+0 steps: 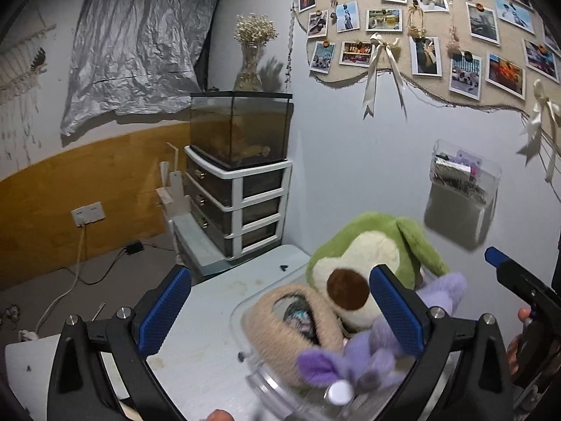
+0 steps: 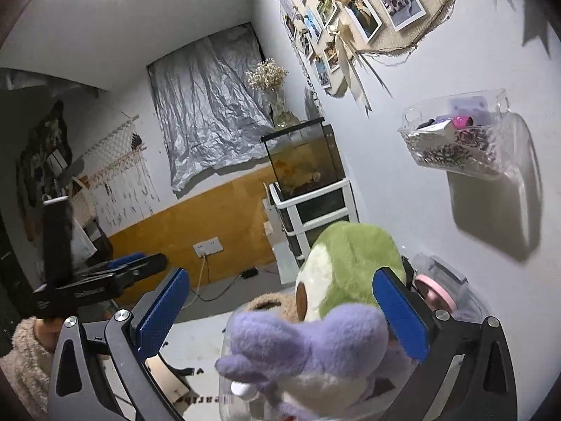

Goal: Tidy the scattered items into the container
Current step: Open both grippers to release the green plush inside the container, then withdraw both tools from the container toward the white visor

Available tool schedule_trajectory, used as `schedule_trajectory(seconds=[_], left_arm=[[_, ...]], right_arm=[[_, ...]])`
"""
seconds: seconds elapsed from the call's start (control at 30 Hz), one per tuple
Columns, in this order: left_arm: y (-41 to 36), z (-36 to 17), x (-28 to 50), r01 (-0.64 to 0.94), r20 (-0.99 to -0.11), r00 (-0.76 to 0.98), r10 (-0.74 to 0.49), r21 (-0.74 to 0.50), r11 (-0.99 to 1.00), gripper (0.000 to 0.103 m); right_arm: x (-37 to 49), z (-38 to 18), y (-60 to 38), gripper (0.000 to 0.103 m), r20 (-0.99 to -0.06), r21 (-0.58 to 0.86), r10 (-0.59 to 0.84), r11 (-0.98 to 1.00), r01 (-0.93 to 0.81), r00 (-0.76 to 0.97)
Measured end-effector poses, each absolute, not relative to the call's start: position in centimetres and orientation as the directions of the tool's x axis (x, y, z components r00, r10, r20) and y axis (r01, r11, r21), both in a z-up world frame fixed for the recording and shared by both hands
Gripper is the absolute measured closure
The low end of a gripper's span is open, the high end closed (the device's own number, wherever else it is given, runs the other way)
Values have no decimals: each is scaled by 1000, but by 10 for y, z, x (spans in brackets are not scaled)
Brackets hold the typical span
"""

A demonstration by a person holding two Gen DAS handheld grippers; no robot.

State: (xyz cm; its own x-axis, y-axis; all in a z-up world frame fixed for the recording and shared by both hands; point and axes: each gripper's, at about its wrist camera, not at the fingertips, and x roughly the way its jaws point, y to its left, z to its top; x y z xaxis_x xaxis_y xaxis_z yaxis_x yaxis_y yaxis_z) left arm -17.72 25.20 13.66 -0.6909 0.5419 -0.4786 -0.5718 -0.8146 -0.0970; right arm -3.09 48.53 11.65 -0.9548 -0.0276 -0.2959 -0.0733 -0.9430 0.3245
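Observation:
A clear plastic container (image 1: 242,315) stands on the white table, filled with plush toys. A green avocado plush (image 1: 364,245) is at the back, a purple plush (image 1: 371,354) in front, and a beige furry item (image 1: 280,326) to the left. My left gripper (image 1: 280,315) is open above the container's near side, its pads touching none of the toys. In the right wrist view the purple plush (image 2: 308,343) lies over the container rim (image 2: 224,382), with the green plush (image 2: 350,252) behind. My right gripper (image 2: 280,315) is open around them, pads clear of both. Each gripper shows in the other's view: right gripper (image 1: 505,270), left gripper (image 2: 140,263).
A white drawer unit (image 1: 245,207) carrying a fish tank (image 1: 242,126) and a vase of dried flowers stands in the corner. A clear holder (image 1: 455,189) and a photo board hang on the wall. Cables trail from a socket (image 1: 87,213). A pink roll (image 2: 434,291) sits in a clear box.

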Motion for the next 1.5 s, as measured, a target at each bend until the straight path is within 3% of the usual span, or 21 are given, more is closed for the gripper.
schedule_trajectory(seconds=[0.37, 0.73, 1.5], left_arm=[[176, 118, -130, -448, -476, -771, 423, -68, -891, 1], [117, 87, -87, -378, -516, -774, 367, -88, -922, 1], [17, 7, -17, -184, -522, -821, 230, -140, -973, 1]], right_arm=[[-8, 94, 423, 0, -407, 240, 37, -960, -146, -913], [23, 66, 364, 0, -430, 214, 109, -952, -219, -896], [68, 17, 258, 0, -432, 245, 74, -949, -196, -899]])
